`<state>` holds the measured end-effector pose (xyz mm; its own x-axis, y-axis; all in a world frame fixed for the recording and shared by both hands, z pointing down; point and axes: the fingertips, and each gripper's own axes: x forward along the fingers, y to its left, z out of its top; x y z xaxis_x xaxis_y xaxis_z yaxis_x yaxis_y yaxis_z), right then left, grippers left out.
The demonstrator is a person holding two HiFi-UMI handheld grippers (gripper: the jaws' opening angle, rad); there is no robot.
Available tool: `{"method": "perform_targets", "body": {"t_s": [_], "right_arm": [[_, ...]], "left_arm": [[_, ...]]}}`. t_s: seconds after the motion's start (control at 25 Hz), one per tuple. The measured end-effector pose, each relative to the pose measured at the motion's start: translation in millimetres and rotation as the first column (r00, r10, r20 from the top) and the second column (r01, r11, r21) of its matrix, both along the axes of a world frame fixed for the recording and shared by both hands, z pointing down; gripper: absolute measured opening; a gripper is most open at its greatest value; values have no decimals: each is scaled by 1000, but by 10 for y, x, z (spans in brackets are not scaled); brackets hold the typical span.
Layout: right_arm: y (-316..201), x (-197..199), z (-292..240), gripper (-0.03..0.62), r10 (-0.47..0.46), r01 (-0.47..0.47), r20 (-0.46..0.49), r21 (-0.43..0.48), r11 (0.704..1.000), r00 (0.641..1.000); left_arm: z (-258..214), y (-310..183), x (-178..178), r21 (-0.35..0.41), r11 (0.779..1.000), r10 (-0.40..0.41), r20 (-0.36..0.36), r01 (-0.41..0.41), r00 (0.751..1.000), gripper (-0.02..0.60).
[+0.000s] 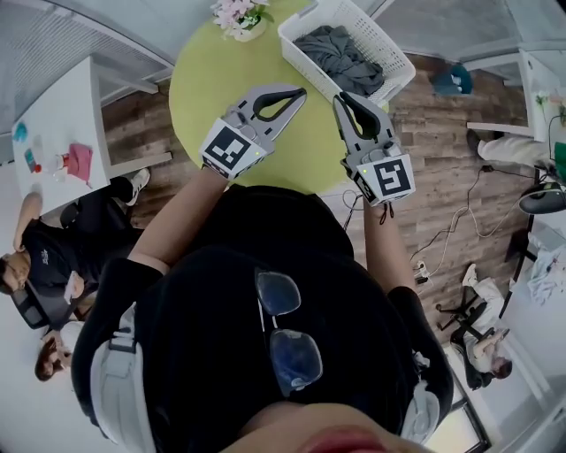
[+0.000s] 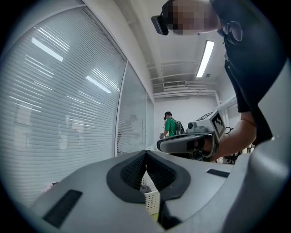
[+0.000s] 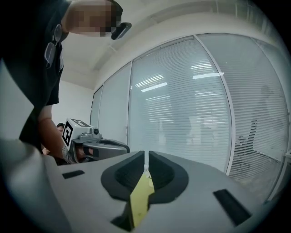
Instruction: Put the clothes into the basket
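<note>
**clothes in basket, both grippers empty above the table**

round green table (image 1: 221,97): largest item, top centre of the head view. most of its surface is bare. its near edge curves just in front of the person's arms.

white slatted basket (image 1: 389,44): sits on the far right part of the table, with one corner out past the table edge.

grey clothes (image 1: 340,53): bunched inside the basket, below its rim. nothing hangs over the side.

left gripper (image 1: 296,91): above the bare table middle, tip aimed toward the basket. jaws pressed together at the tips, nothing between them. clothes lie ahead and to its right, well apart.

right gripper (image 1: 340,99): just beside the left one, tip near the basket's near long wall but clear of it. jaws together with only a thin slit, nothing pinched.

flowers (image 1: 239,16): small pot at the far table edge, left of the basket.

open room: bare tabletop left of and under both grippers. wood floor (image 1: 442,168) on the right carries loose cables.
</note>
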<state>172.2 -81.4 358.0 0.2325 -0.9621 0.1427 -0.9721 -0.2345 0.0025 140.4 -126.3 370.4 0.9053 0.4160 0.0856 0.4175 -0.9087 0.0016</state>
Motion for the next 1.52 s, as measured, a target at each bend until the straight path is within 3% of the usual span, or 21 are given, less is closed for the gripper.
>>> {"method": "perform_targets", "body": {"t_s": [0.28,0.44,0.56,1.52], "right_arm": [[-10,-172,-86,26,-38,40,-47,45,998,998],[24,-168,-85,26,-31,32,-33,43,999,999],[-10,-148,-148,26,-30,33,-40,57,998,999],[19,-103,-30,25,-23,23,-16,31,999,1000]], "left_arm": [[-31,74,-73,1,1000,12,-8,-12,1000,11],[-46,85,-62,-37,999,2,-27,-3,1000,11],[-55,54,-50,-11,1000,9,-16,-10,1000,11],[-159,57,17,-20,999,33,-22,-33,999,11]]}}
